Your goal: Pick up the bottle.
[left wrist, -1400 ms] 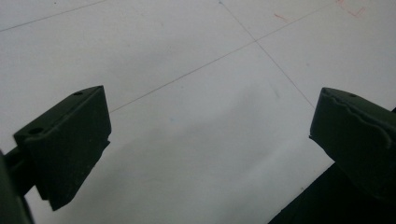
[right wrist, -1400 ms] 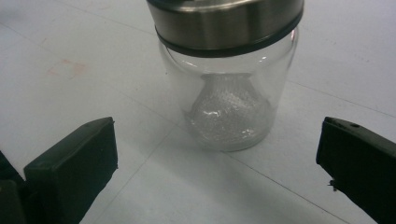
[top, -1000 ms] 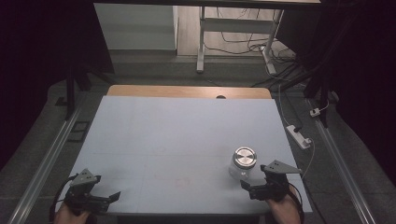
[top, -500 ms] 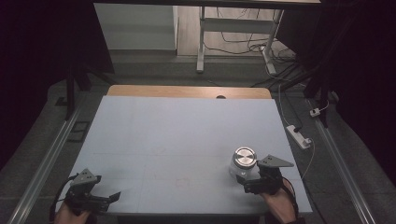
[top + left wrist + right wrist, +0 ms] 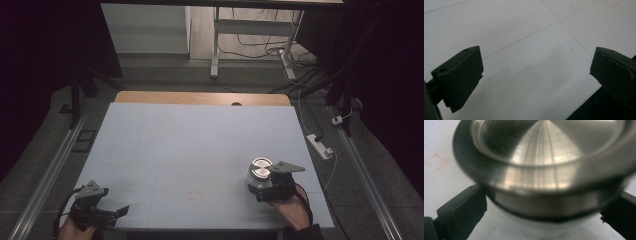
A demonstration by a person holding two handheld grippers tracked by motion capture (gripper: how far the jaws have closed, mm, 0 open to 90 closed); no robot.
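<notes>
One steel-lidded jar [image 5: 260, 171], bench's near right corner: right gripper [image 5: 263, 186] jaws straddle it unclenched; close squarely below lid. Left gripper [image 5: 111, 214] released.

Right gripper [image 5: 264, 186]: moved from the table's near right corner forward and leftward up to the jar with the metal lid [image 5: 260, 168]. Jaws, which a second ago stood short of the jar, now sit one on each side of its pale body under the lid; contact cannot be told. Right hand [image 5: 290, 212]: advanced over the table edge.
</notes>
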